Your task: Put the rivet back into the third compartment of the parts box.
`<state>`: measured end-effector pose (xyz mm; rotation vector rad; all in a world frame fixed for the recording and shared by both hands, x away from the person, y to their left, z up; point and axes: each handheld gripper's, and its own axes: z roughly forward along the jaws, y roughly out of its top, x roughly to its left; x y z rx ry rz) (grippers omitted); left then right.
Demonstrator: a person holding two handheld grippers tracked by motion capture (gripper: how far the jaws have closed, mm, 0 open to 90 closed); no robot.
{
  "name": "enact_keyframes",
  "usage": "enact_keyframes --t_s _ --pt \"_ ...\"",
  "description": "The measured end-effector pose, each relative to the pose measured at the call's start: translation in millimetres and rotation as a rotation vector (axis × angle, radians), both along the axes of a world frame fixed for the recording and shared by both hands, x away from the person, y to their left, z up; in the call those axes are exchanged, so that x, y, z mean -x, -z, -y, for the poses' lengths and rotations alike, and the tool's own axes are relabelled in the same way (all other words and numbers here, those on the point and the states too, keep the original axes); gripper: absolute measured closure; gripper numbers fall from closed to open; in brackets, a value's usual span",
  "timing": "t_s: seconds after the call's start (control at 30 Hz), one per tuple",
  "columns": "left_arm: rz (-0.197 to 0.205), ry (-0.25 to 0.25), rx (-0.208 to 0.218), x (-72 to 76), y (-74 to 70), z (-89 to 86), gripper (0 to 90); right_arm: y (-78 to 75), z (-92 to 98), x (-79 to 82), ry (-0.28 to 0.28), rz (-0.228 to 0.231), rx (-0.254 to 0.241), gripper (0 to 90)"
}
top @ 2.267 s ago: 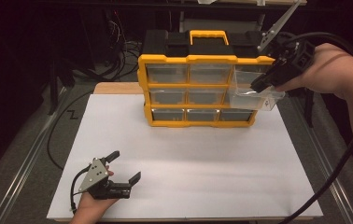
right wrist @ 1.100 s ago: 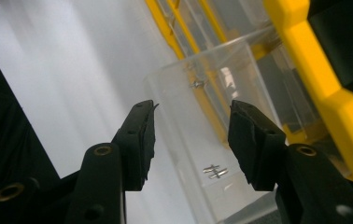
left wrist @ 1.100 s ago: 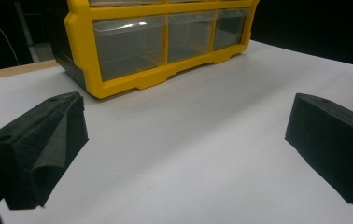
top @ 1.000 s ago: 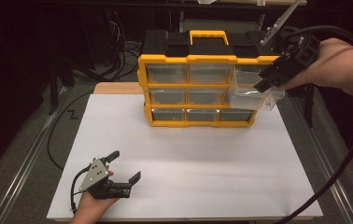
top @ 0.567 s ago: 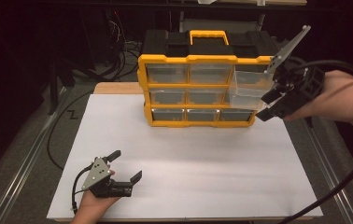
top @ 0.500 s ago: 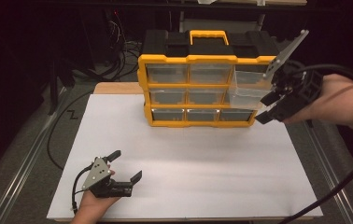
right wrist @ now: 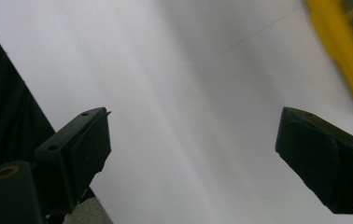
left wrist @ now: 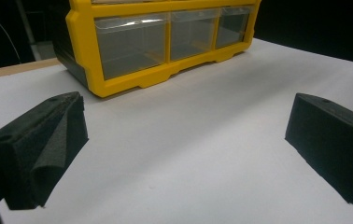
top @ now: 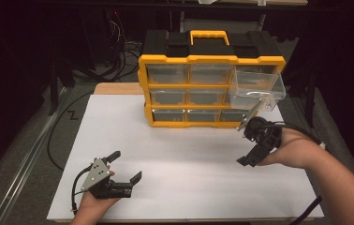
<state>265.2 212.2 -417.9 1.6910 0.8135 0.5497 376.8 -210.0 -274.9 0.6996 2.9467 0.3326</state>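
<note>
The right hand-held gripper (top: 249,149) hangs low over the white surface (top: 189,187), just in front of the right end of the yellow organizer (top: 211,89). Its jaws have just been opening and now stand wide apart with nothing between them; in the right gripper view the two black, blocky foam pads (right wrist: 87,144) frame only bare matte white sheet, blurred, with a smeared strip of yellow plastic at the upper right corner.

Above and just behind that gripper, the clear drawer (top: 258,89) juts out of the organizer's top right slot. It is a thin-walled, transparent plastic box with a glossy front lip, hanging well forward of the yellow frame and apart from the gripper. The organizer itself is a rectangular case of hard yellow plastic with a black top and a yellow carry handle, its front divided into a grid of see-through drawers.

The left hand-held gripper (top: 123,168) rests near the front edge of the surface, well apart from the organizer, a grey three-cornered metal plate on top. Its jaws are also spread wide and empty. In the left gripper view its wedge-shaped, porous-looking black pads (left wrist: 48,144) stand at either side, and straight ahead of them sits the organizer's bottom row of drawers, smooth and reflective inside a rounded yellow rim.
</note>
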Motion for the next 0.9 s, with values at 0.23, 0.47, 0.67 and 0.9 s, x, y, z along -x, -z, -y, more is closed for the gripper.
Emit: enact_keyframes --t_s 0.23,0.47,0.67,0.9 --pt "-0.001 0.000 -0.008 -0.1 0.3 0.4 0.3 64.2 -3.0 1.9 0.011 -0.037 0.010 0.0" --pt "-0.006 -0.001 -0.011 -0.4 1.0 0.8 0.3 105.8 -2.5 3.2 0.046 -0.044 -0.019 0.0" --pt "-0.013 -0.004 -0.013 1.1 0.9 -0.3 0.3 122.4 18.3 16.2 0.166 0.128 -0.357 0.0" --pt "-0.031 -0.020 -0.026 -0.4 2.1 0.2 0.3 135.9 31.2 41.8 0.319 0.316 -0.761 0.0"
